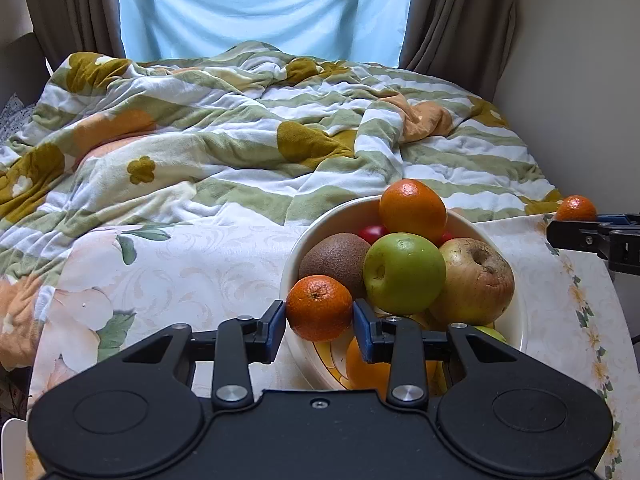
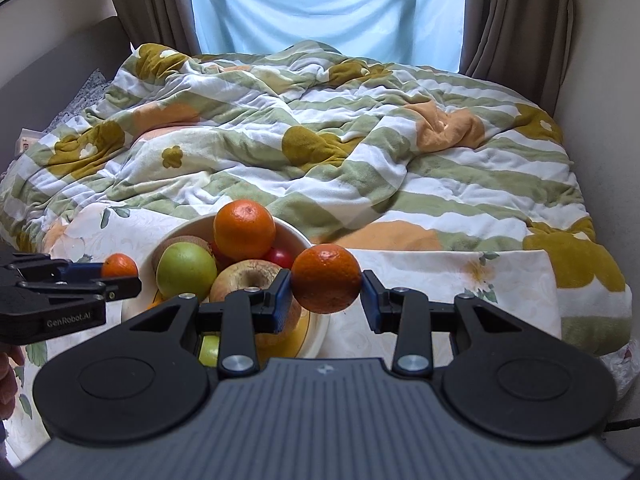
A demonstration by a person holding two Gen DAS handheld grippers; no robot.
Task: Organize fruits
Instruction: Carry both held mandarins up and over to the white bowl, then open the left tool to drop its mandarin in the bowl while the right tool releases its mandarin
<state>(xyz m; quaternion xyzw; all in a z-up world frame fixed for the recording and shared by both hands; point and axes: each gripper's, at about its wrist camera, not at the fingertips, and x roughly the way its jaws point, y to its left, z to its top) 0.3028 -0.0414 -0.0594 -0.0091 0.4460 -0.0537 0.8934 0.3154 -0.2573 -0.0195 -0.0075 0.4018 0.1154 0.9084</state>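
Observation:
A cream bowl [image 1: 316, 224] on the floral tablecloth holds an orange [image 1: 412, 210], a green apple [image 1: 404, 272], a kiwi [image 1: 334, 258], a wrinkled yellow apple [image 1: 476, 280] and something red behind them. My left gripper [image 1: 320, 320] is shut on a small mandarin [image 1: 319, 307] over the bowl's near left rim. My right gripper [image 2: 326, 292] is shut on a second mandarin [image 2: 326, 278], just right of the bowl [image 2: 298, 236]. Each gripper shows in the other's view: the right gripper [image 1: 576, 224] at far right, the left gripper [image 2: 120, 276] at left.
A rumpled striped and flowered quilt [image 1: 240, 128] covers the bed behind the table. Brown curtains [image 1: 452, 12] frame a pale blue window drape. A wall [image 1: 580, 80] stands close on the right. The tablecloth [image 1: 192, 272] lies bare left of the bowl.

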